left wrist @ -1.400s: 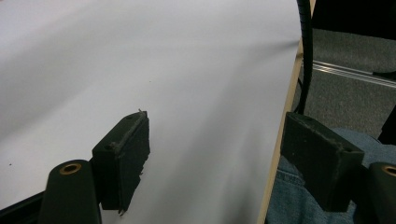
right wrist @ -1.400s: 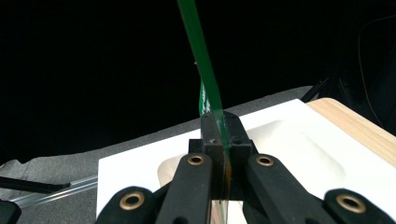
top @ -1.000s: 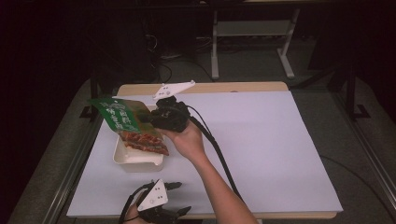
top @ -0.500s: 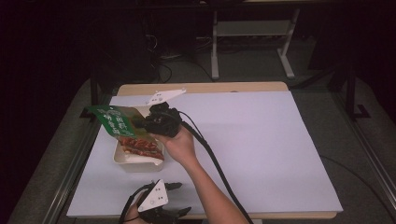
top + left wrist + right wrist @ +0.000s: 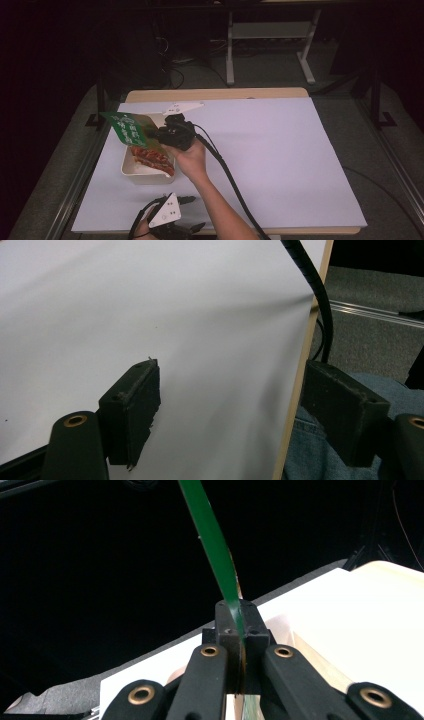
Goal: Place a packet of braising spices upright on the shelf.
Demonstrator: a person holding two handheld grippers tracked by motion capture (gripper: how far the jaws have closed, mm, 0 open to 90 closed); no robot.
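Note:
My right gripper [image 5: 159,136] is shut on a flat green packet [image 5: 128,128], held tilted just above a white tray [image 5: 131,171] at the table's left. Reddish-brown food [image 5: 152,158] lies in the tray below the packet. In the right gripper view the jaws pinch the green packet [image 5: 215,560] edge-on at the gripper [image 5: 241,630] tip. My left gripper [image 5: 192,215] rests near the front edge, its white three-cornered plate facing up. In the left gripper view the left gripper [image 5: 232,402] stands open over the white sheet, nothing between the pads.
A white sheet [image 5: 280,160] covers most of the wooden table [image 5: 215,93]. A black cable [image 5: 235,185] trails from the right gripper along the forearm toward the front edge. The table edge [image 5: 297,390] and a denim-clad leg [image 5: 310,450] lie by the left gripper.
My right gripper has come down and toward the front with the green packet, which now hangs closer over the tray. The left gripper has stayed put.

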